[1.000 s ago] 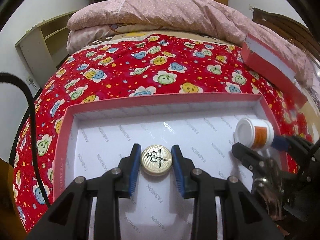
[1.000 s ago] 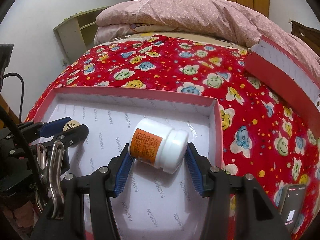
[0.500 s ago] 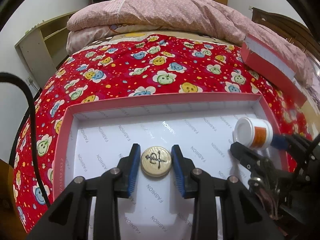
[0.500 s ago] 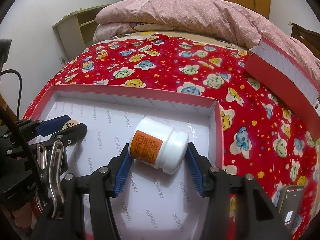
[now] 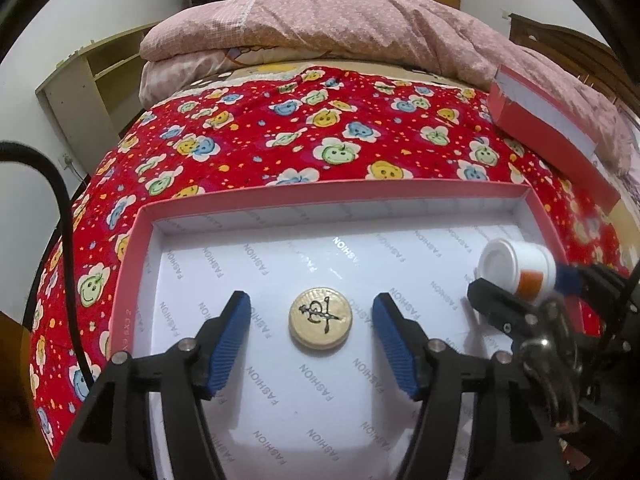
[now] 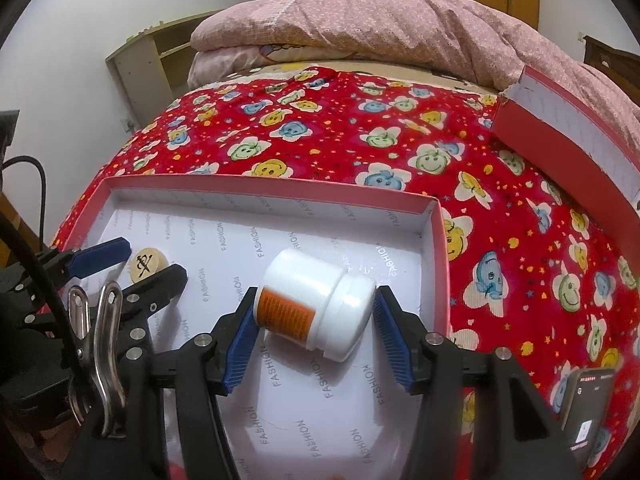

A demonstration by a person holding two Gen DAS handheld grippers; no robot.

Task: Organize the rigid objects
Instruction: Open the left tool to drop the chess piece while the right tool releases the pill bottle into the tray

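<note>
A pink-rimmed box (image 5: 336, 192) with a white printed floor lies on the red flowered bedspread. A round golden chess piece (image 5: 320, 318) with a black character lies flat on the box floor. My left gripper (image 5: 312, 300) straddles it with its jaws opening, and both blue pads stand well clear of the piece. To the right, a white bottle (image 6: 316, 304) with an orange label lies on its side in the box. My right gripper (image 6: 316, 294) has its jaws opening around the bottle, the pads just off its two ends. The bottle (image 5: 516, 268) also shows in the left wrist view.
A red box lid (image 5: 552, 120) leans on the bed at the right, below a folded pink quilt (image 5: 340, 28). A phone (image 6: 588, 408) lies on the bedspread by my right gripper. A black cable (image 5: 64, 220) hangs at the left, and a shelf unit (image 5: 80, 92) stands against the wall.
My left gripper's jaws have spread wide and let go of the chess piece, which stays on the box floor. The right gripper's pads have eased apart from the bottle. Neither hand has moved.
</note>
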